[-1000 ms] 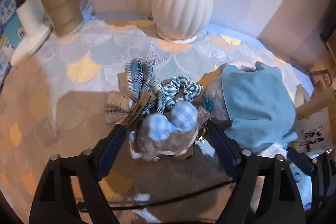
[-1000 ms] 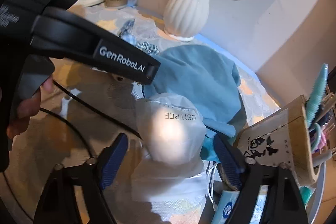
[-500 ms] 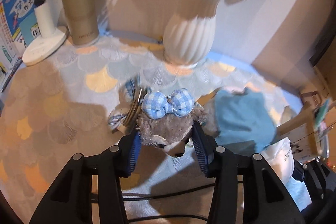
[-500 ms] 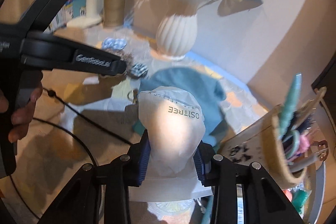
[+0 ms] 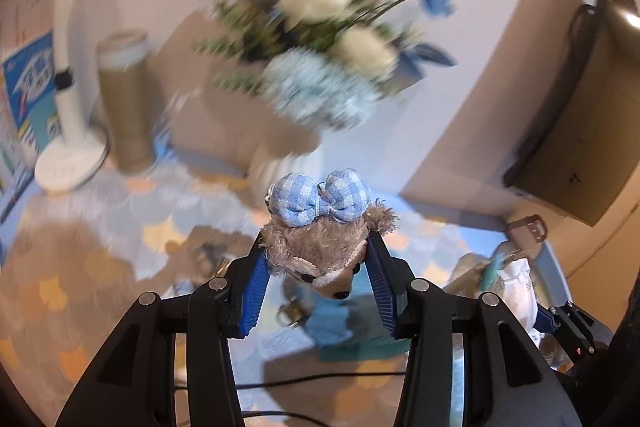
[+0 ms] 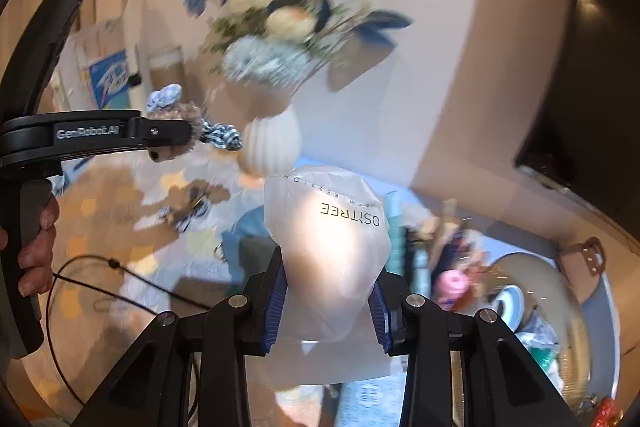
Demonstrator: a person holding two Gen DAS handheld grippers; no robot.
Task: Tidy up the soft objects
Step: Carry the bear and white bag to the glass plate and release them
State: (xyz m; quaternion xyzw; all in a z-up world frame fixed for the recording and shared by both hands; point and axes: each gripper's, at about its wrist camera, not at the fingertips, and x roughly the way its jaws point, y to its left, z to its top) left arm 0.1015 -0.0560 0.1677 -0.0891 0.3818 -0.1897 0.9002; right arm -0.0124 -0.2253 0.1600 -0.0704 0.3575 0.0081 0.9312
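A: The fuzzy grey-brown plush bear with a blue gingham bow [image 5: 320,247] sits between the blue pads of the left gripper [image 5: 318,283], whose jaws are clamped on the sides of its head. Its bow points up toward the white ribbed vase of blue and cream flowers [image 5: 280,171], and its dark nose faces the camera.

B: And the pose?

A: The left gripper tilts downward, lifted above the worktop with its scallop-patterned cloth [image 5: 100,267], in front of the vase. From the right wrist view a hand [image 6: 36,251] wraps the black handle, and the bear [image 6: 180,131] hangs left of the vase [image 6: 272,143].

B: The other side?

A: The right gripper [image 6: 328,307] also angles down, jaws squeezed on a translucent white plastic pouch with dark lettering [image 6: 328,247]. The pouch bulges above the pads, glowing pale peach at its middle, and it is raised clear of the worktop, in front of the vase and a little to its right. Both pairs of jaws have just been closing onto these things.

B: Anything under them?

A: A teal cloth [image 5: 352,331] lies on the worktop in front of the vase.
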